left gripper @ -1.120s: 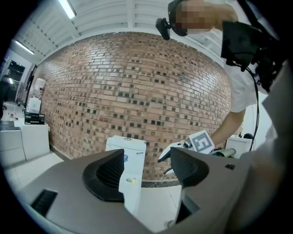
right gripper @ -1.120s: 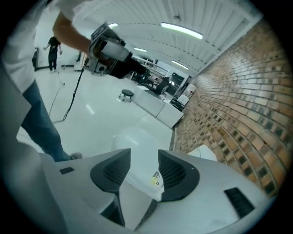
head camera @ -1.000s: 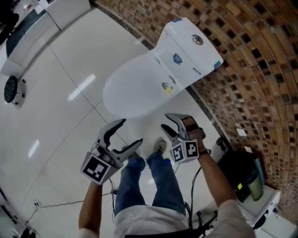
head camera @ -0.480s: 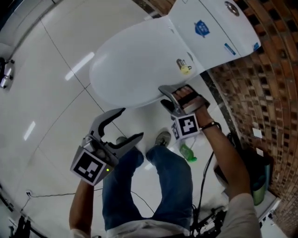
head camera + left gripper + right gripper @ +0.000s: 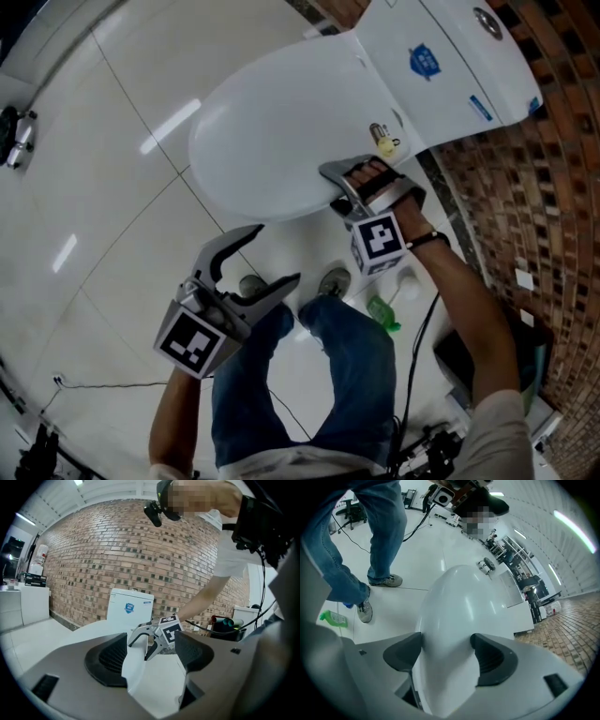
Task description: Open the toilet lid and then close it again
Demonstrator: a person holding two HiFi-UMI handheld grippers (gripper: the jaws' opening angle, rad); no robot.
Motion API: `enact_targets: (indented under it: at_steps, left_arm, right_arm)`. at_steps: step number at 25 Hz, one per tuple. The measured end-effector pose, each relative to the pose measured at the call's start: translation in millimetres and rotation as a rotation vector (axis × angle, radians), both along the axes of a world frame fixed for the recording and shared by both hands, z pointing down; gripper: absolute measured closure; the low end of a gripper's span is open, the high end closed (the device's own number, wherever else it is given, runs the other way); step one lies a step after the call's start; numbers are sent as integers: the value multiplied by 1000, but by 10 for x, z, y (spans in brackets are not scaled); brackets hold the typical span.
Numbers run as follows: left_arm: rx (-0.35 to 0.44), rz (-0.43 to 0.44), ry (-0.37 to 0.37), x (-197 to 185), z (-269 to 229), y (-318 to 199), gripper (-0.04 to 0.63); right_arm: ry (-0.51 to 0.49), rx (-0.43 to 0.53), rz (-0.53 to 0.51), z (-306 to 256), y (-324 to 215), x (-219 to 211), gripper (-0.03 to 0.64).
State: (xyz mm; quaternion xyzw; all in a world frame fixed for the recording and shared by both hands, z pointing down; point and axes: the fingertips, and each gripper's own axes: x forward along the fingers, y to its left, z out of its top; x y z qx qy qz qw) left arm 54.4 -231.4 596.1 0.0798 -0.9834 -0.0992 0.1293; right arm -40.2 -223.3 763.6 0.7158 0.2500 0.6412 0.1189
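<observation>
Both steps look undone: toilet lid (image 5: 272, 141) lies shut. Right gripper (image 5: 445, 656), at its 4 o'clock edge, has just been opening, jaws astride the rim, unclenched. Left gripper (image 5: 277, 255) hangs released, empty, at 6 o'clock.

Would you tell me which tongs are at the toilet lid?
The right tongs: its jaws have just been opening with the edge of the lid between them; the left tongs hang over the floor.

Lab or test hall with mock bathroom corner, not home. White toilet (image 5: 281, 141) against brick wall (image 5: 553, 187) on glossy white tile floor (image 5: 103, 187). Beyond: office chair (image 5: 350, 510), equipment racks (image 5: 508, 555), white cabinets (image 5: 26, 606), loose cable (image 5: 112, 386) on floor.
</observation>
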Motion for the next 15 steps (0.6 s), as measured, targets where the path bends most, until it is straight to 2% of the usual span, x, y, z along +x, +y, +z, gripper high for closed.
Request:
enact_targets:
  at_steps: [3, 6, 11, 13, 15]
  left_arm:
    - [14, -20, 11, 4, 9, 36, 278]
    - [62, -79, 23, 104, 23, 144, 278]
    - [138, -203, 76, 439, 112, 324, 278]
    - [157, -235, 97, 546, 154, 359, 277]
    - [169, -257, 107, 601, 146, 357, 278]
  right_arm:
    - [49, 0, 29, -37, -59, -12, 288]
    - [99, 23, 37, -105, -155, -25, 401]
    - [186, 35, 89, -202, -243, -26, 529]
    - [211, 41, 127, -211, -242, -39, 531]
    - [303, 21, 254, -294, -193, -33, 531]
